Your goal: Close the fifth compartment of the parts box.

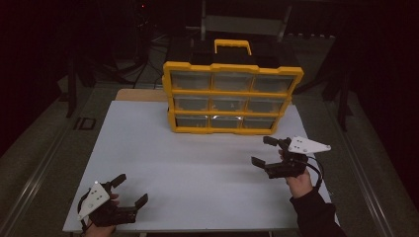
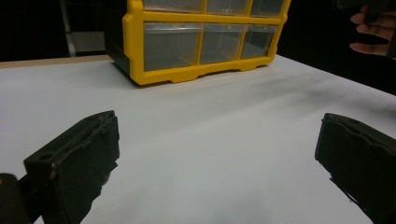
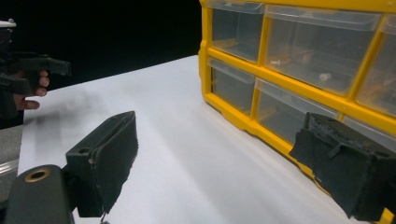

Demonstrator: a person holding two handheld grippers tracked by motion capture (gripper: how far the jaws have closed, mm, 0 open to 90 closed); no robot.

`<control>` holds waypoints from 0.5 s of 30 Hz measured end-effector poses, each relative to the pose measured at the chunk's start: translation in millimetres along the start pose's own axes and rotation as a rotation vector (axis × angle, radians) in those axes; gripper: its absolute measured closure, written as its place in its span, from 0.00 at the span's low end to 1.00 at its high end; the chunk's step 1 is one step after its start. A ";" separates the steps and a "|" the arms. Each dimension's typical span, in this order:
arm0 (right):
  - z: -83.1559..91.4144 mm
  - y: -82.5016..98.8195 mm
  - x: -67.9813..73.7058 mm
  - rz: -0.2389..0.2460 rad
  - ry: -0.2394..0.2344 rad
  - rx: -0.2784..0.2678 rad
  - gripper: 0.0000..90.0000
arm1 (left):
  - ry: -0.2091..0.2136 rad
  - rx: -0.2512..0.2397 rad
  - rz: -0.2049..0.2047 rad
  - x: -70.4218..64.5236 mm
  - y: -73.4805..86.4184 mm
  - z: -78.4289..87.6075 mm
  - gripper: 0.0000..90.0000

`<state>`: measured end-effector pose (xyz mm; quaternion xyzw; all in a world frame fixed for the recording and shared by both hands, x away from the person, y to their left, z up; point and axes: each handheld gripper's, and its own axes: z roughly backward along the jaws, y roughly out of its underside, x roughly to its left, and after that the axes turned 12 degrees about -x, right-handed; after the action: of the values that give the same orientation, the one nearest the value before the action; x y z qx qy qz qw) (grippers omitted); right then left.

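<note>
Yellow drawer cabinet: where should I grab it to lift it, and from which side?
Take the yellow handle on top of the drawer cabinet, coming down from above. It stands upright as an open loop a claw could close around. The right claw, open, is nearer; the clear drawer fronts look awkward to pinch.

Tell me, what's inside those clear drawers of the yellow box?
Most drawers of the yellow box look nearly empty. In the right gripper view, a few small pale and brownish bits lie in one drawer. The clear plastic is too blurry to tell what they are.
</note>
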<state>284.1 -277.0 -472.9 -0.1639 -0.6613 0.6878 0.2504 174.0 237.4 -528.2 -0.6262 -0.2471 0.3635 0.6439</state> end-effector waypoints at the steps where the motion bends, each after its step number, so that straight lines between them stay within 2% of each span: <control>1: 3.3 1.1 0.1 0.002 0.002 0.001 0.13 | 0.001 0.000 0.001 0.0 0.0 0.0 0.00; 8: 24.2 12.5 2.6 0.006 0.017 0.007 0.13 | 0.001 -0.001 0.001 -0.3 0.0 -0.2 0.00; 15: 42.1 26.8 4.2 -0.014 0.023 0.012 0.14 | 0.001 0.000 0.002 -0.5 0.1 -0.5 0.00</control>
<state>253.8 -309.5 -496.0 -0.1654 -0.6553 0.6882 0.2637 174.1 236.7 -528.3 -0.6267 -0.2462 0.3640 0.6435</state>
